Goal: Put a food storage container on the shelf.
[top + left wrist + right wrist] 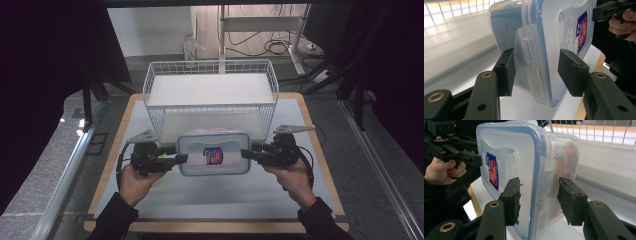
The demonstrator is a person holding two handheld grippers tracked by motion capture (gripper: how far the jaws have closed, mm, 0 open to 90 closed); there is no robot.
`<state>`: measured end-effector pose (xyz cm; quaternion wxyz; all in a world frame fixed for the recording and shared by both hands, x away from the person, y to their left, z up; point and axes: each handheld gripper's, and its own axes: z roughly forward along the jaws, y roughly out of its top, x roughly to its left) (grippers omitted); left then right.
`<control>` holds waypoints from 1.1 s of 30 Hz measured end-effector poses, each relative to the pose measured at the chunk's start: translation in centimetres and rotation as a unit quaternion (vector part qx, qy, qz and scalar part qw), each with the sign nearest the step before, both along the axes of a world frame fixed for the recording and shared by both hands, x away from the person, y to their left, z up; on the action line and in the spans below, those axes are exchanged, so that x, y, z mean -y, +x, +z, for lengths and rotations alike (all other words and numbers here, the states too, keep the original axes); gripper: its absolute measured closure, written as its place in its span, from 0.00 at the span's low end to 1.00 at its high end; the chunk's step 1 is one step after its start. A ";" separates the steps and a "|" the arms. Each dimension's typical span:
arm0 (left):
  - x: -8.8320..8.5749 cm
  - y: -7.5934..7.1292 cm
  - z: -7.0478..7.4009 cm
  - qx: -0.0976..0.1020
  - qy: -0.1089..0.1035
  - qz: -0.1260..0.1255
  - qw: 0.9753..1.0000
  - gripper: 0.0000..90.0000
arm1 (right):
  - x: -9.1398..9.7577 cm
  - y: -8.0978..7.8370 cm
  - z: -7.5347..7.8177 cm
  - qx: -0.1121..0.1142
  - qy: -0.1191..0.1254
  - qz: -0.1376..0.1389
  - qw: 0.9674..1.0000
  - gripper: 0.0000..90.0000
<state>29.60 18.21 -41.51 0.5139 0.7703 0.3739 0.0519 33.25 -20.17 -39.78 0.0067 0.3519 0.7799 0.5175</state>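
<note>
A clear plastic food container [214, 152] with a blue-sealed lid and a red and blue label hangs level above the table, just in front of the wire basket. My left gripper [182, 159] is shut on its left end, pads on either side of the side latch [527, 50]. My right gripper [246, 153] is shut on the opposite end. In the left gripper view the container [554, 37] stands between my jaws [536, 70]. The right gripper view shows orange contents inside the container [524, 157] between the jaws [539, 195].
A white wire basket [210, 62] with a white floor stands at the back of the table, right behind the container. The table [210, 195] has a pale mat and wooden edges. Dark curtains flank both sides; a rail runs along the left.
</note>
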 end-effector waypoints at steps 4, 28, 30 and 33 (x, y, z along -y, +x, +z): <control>-0.2 0.8 1.5 0.005 0.003 0.001 1.000 0.55 | -0.2 0.7 1.1 0.005 0.004 0.001 1.000 0.60; -1.9 6.3 8.8 0.031 -0.005 0.002 1.000 0.55 | -1.8 5.7 8.4 0.031 0.015 -0.008 0.999 0.60; -2.0 6.8 9.5 0.031 -0.005 0.003 0.999 0.55 | -1.9 6.5 9.3 0.033 0.019 -0.010 0.999 0.60; -2.1 7.5 10.2 0.033 -0.005 0.002 0.999 0.55 | -1.9 6.9 9.7 0.035 0.020 -0.009 0.999 0.60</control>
